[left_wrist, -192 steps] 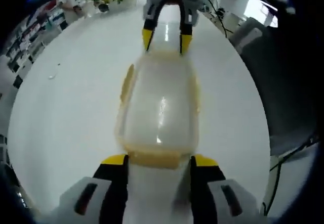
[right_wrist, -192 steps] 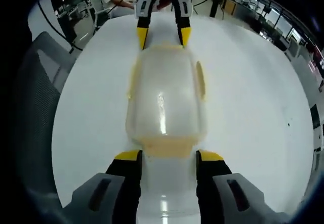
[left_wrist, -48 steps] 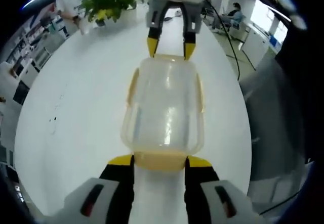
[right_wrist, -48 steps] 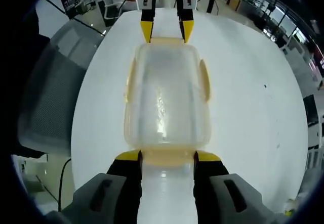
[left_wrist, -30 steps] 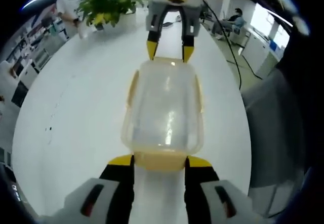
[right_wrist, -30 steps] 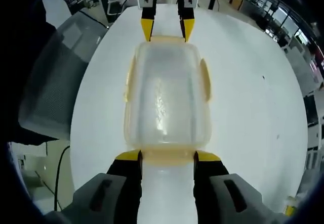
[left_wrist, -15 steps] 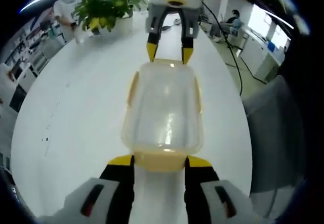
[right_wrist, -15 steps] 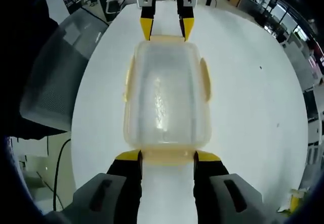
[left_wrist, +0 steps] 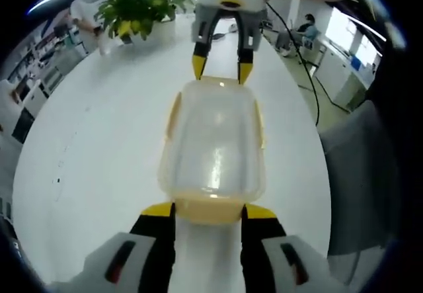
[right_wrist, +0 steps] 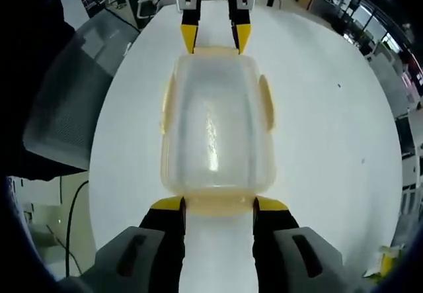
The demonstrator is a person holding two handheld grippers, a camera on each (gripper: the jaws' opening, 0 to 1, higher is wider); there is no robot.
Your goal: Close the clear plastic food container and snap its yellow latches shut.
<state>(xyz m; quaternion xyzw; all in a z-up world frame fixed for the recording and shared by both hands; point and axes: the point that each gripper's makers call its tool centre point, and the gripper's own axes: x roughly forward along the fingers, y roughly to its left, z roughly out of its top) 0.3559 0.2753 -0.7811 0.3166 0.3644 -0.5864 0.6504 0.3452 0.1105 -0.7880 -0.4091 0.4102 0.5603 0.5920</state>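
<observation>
Container on tabletop, lid on — unchanged over last second. Left claw and right claw stay spread, straddling end latches; snapping apparently pending.

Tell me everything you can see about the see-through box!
The clear plastic container is a rounded rectangle with a cloudy lid on and pale yellow latches along its edges. It sits flat on the white table. The left gripper and right gripper face each other, open jaws straddling its two end latches.
</observation>
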